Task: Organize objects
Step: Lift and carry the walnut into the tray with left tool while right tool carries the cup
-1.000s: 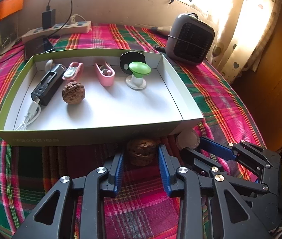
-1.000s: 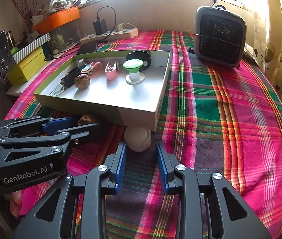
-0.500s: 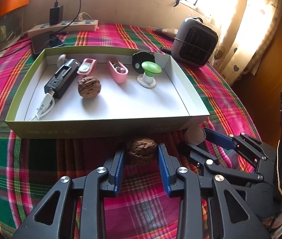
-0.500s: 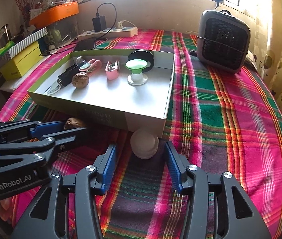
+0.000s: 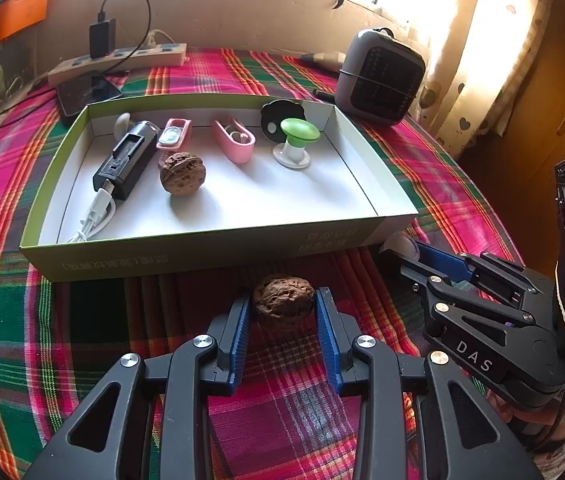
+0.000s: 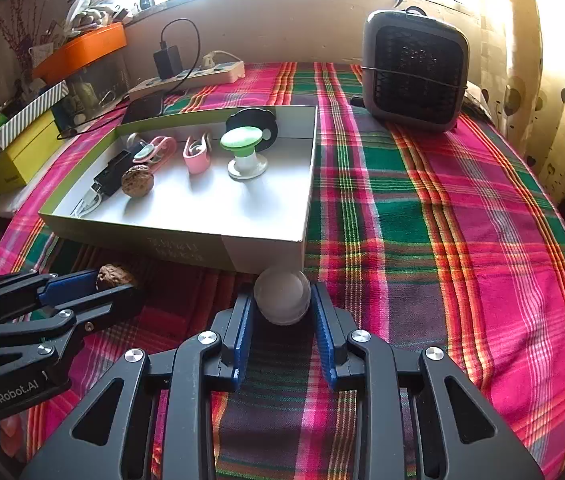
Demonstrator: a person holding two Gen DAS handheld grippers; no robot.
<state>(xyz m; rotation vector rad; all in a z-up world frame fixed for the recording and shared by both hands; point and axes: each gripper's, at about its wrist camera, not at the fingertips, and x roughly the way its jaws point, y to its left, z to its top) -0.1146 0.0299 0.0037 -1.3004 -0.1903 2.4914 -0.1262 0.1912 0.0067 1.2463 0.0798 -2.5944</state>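
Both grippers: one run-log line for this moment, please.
left gripper: shut on walnut | right gripper: closing on white round case | tray: ahead

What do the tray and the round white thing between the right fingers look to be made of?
Tray: likely cardboard, matte white inside, green printed outside; thin folded walls. Round white thing: probably frosted translucent plastic, smooth, softly lit; the closing right fingers flank it.

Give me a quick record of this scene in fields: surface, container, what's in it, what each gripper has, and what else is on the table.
surface: plaid tablecloth
container: open shallow box, green outside, white inside
in box: walnut, black device with white cable, two pink cases, green-topped knob, black disc
left gripper: shut on a second walnut, outside the box
right gripper: closing, pads against a white round container at the box corner
also on table: grey heater, power strip
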